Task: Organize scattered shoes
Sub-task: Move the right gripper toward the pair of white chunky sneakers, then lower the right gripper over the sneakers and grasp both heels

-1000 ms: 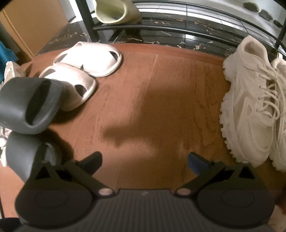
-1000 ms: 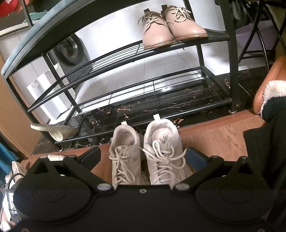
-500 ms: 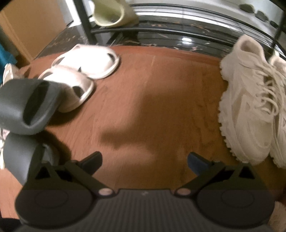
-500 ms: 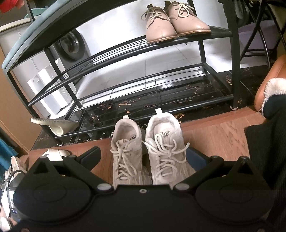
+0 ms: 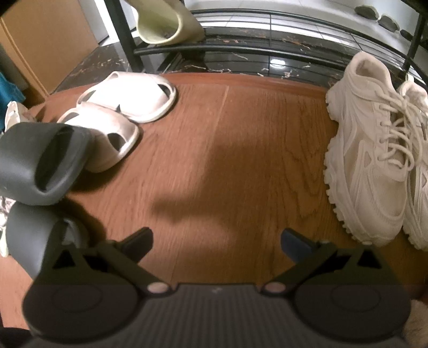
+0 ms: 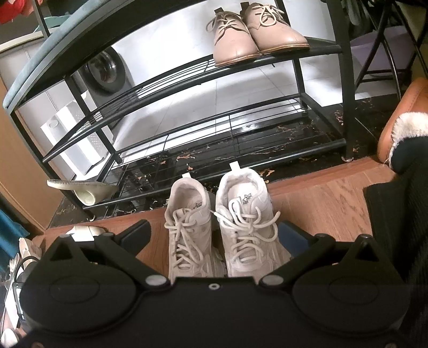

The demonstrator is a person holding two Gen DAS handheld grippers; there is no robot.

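Observation:
A pair of cream lace-up sneakers stands side by side on the wooden floor before the black shoe rack; the pair also shows at the right of the left wrist view. My right gripper is open, its fingers on either side of the pair, just above it. My left gripper is open and empty over bare floor. A pair of white slides and a pair of dark grey slides lie to its left.
Beige lace-up shoes sit on the rack's upper shelf. A pale yellow slide rests at the rack's bottom left corner. A brown cushion with a fluffy item is at the right. A cardboard box stands far left.
The left gripper has drifted slightly back and left, so the sneakers sit a little further into its view. The right gripper has lowered a little toward the sneakers. Both stay open.

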